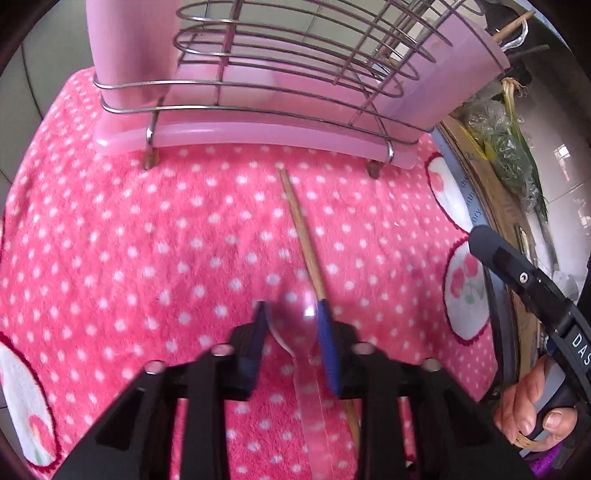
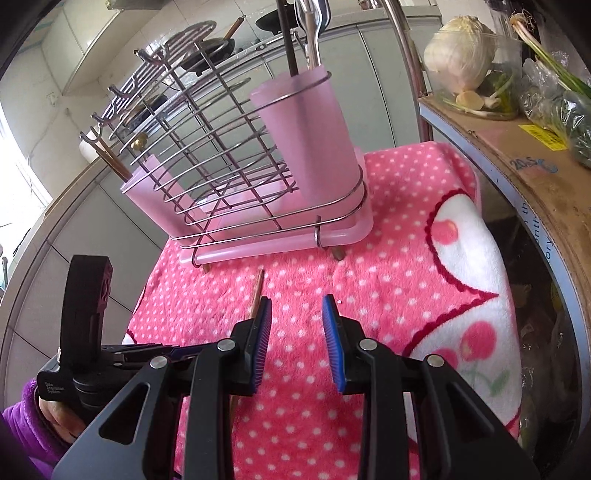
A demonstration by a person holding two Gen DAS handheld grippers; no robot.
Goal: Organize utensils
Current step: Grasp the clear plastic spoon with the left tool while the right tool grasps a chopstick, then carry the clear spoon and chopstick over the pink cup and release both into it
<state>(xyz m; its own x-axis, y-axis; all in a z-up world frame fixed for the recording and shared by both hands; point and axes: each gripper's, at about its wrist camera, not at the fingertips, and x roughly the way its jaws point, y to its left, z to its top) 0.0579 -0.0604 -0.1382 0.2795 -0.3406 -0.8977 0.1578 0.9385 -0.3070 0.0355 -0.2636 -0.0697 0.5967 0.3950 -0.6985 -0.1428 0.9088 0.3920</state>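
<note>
The left hand-held gripper (image 1: 293, 332) sits low over the pink dotted towel (image 1: 129, 240), and a clear plastic spoon (image 1: 295, 321) lies between its fingers, bowl forward and handle running back under the gripper body. The blue pads (image 1: 325, 332) stand close on either side of the bowl, narrowly parted, but the bowl is blurred and I cannot tell whether they are actually pinching it.

Take the pink rack (image 1: 258, 122) as the marker. The spoon lies well short of its base, and its long axis points roughly straight at the rack. Just beside the spoon, a wooden chopstick (image 1: 301, 240) runs the same way, its far tip near the rack's front foot and its near end passing under the right-side pad.

The right hand-held gripper (image 2: 297, 339) hovers off to the side with its fingers moderately apart and nothing between them. From its camera the rack's tall pink cup (image 2: 306, 140) already holds a metal spoon (image 2: 314, 26).

The left side looks clearly nearer the spoon, so the lift towards the rack probably falls to it.
</note>
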